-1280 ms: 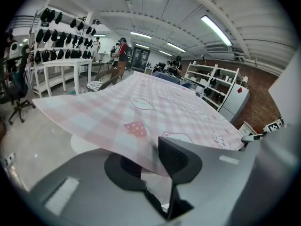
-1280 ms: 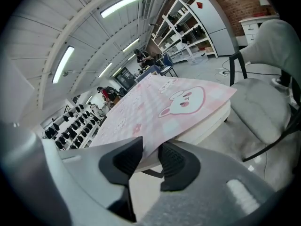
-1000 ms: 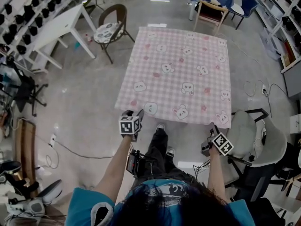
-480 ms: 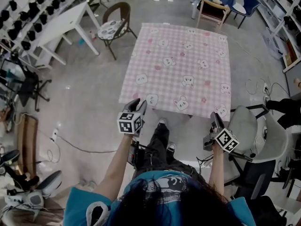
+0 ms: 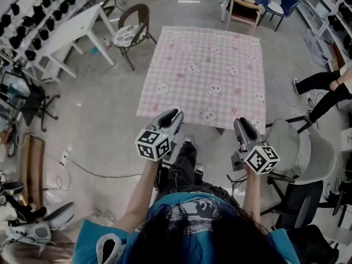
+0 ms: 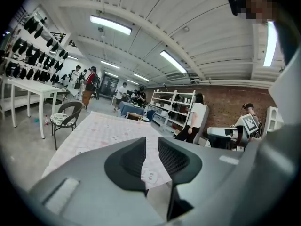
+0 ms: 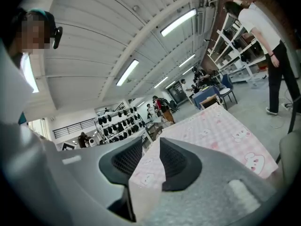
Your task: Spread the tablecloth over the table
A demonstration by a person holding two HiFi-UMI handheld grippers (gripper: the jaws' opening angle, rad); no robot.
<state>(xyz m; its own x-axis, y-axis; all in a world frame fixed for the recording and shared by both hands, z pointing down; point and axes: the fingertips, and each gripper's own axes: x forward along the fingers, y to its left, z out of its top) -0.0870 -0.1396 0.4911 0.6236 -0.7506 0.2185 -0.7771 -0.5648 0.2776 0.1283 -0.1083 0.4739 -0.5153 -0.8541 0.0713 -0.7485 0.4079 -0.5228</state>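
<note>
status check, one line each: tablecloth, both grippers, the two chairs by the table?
tablecloth: spread out flat, held by neither gripper
left gripper: open, jaws narrowly apart, have just been closing, nothing between them
right gripper: open, jaws apart, nothing between them
dark chair: upright, empty
grey office chair: upright, empty

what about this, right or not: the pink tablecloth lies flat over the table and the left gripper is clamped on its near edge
No: the left gripper is not clamped on it. Its jaws, which have just been closing, stand apart with nothing between them, as the left gripper view shows. The tablecloth does lie flat.
</note>
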